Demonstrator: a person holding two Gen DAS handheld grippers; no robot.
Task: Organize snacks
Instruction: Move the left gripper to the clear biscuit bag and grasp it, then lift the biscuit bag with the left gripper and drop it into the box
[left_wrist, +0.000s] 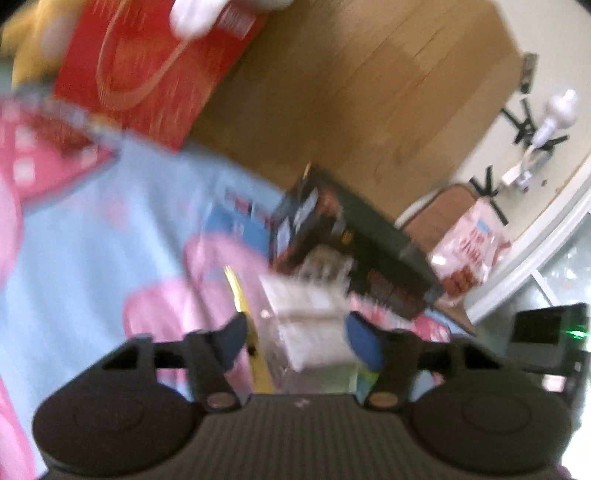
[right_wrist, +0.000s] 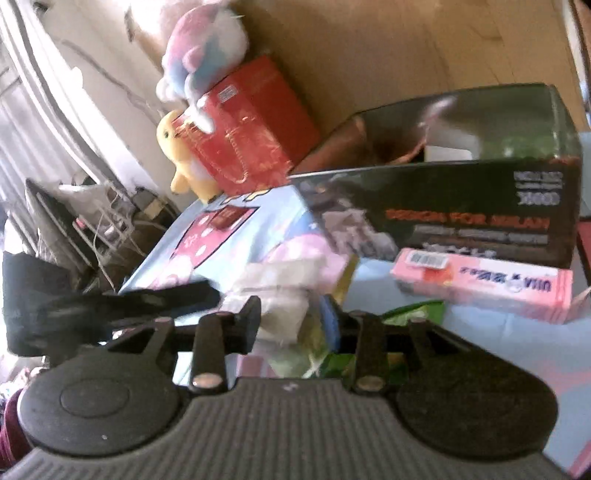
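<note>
since both the left gripper (left_wrist: 295, 339) and right gripper (right_wrist: 293, 325) look clamped on one crinkly clear snack bag (left_wrist: 310, 317) at lower centre, though blur hides contact, opposing pulls could tear it before the dark box (right_wrist: 461, 192) at upper right.

1 red box (right_wrist: 251, 129), 1 black box (right_wrist: 461, 206), 1 pink box (right_wrist: 484, 284), 2 plush toys (right_wrist: 207, 55).

We record a blue-and-pink printed bed cover (right_wrist: 236, 240); on it, ahead-right of the right gripper (right_wrist: 295, 321), a black box (right_wrist: 461, 221) and pink carton (right_wrist: 480, 284).
</note>
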